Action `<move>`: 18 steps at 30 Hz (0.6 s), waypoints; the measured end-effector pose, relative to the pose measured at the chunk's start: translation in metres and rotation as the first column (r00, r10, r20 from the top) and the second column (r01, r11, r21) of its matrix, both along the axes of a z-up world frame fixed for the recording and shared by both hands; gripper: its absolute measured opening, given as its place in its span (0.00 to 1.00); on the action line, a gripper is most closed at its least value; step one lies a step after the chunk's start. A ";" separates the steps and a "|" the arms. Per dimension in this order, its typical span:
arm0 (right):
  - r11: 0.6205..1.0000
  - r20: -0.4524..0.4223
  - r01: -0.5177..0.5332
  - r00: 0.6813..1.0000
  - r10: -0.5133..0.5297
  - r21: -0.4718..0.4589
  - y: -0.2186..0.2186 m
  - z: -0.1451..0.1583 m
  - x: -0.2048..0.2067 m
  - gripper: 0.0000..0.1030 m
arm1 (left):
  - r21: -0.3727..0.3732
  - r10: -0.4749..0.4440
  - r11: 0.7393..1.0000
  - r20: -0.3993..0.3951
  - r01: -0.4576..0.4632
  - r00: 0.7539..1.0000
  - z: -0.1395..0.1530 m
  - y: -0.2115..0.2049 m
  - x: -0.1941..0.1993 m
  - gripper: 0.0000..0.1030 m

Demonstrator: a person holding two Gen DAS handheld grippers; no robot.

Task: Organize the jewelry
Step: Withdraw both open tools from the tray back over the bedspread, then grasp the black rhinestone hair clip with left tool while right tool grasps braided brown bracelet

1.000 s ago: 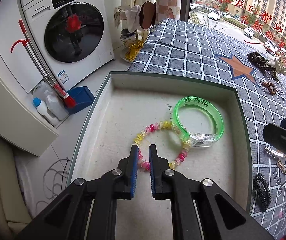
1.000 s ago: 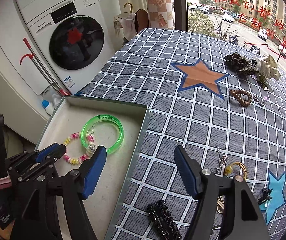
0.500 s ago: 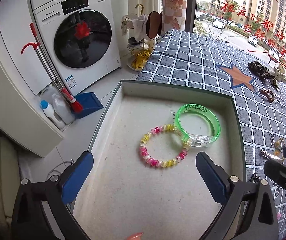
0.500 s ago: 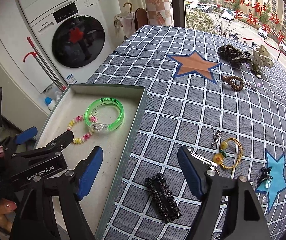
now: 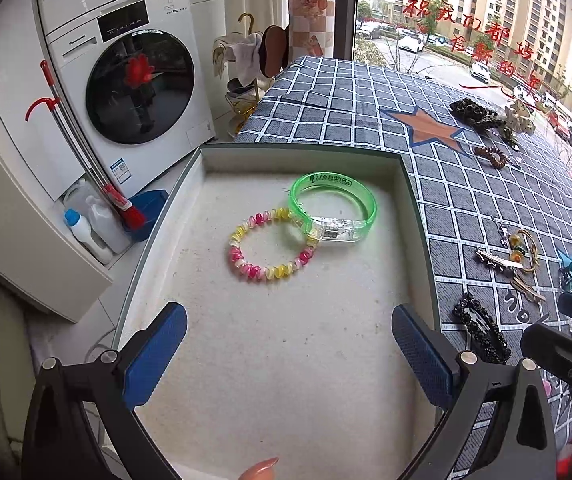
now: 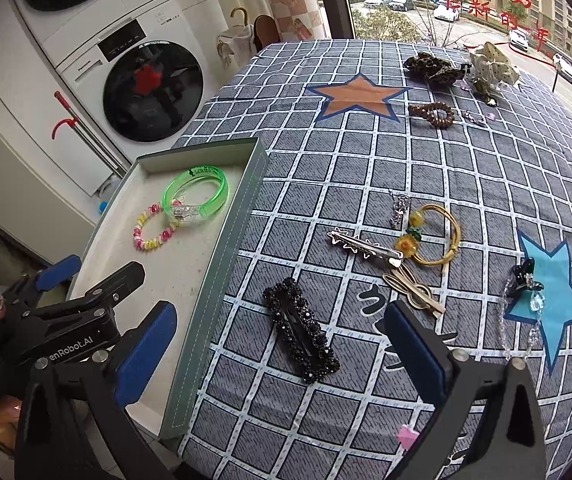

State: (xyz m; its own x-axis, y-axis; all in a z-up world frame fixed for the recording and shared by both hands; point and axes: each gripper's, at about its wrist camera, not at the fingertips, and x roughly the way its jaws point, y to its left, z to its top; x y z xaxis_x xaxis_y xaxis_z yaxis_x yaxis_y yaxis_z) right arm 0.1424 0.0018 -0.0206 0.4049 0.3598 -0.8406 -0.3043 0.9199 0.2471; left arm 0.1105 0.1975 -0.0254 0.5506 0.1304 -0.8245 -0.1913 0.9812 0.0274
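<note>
Your left gripper (image 5: 288, 344) hangs over the near end of the green-rimmed tray (image 5: 417, 216), blue pads spread as wide as they go and nothing between them. Inside the tray lie 2 pieces: a pink-and-yellow bead bracelet (image 5: 271, 244) and a clear green bangle (image 5: 333, 210), touching where the bangle's clasp crosses the beads.

Your right gripper (image 6: 282, 350) is opening over the checked cloth just beside the tray's long wall, jaws apart and empty, with the black beaded hair clip (image 6: 301, 330) lying on the cloth between and just ahead of them. Farther from the tray sit a silver star clip (image 6: 364, 246), a gold cord bracelet with yellow flowers (image 6: 432, 236), a pale bow clip (image 6: 412, 290) and, well apart from the tray, a brown scrunchie (image 6: 434, 114).

The black clip looks like your next pick (a judgement, not a certainty). It lies flat and low, so a shallow close could skid off its beaded top or pinch the cloth with it, and dragged cloth would pull the silver clip and cord bracelet along. Your 2 grippers are near each other at the tray's edge, so a wide swing toward it risks knocking the wall or the left tool.
</note>
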 end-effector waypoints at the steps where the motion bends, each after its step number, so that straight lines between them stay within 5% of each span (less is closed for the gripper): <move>1: 1.000 -0.016 0.000 1.000 0.000 -0.009 -0.004 -0.002 -0.002 1.00 | 0.008 -0.011 1.000 0.002 0.011 1.000 0.001 -0.005 -0.002 1.00; 18: 0.965 0.002 0.193 0.981 -0.196 -0.176 -0.120 -0.013 -0.045 1.00 | -0.054 -0.226 0.973 0.006 0.226 0.974 0.007 -0.105 -0.023 1.00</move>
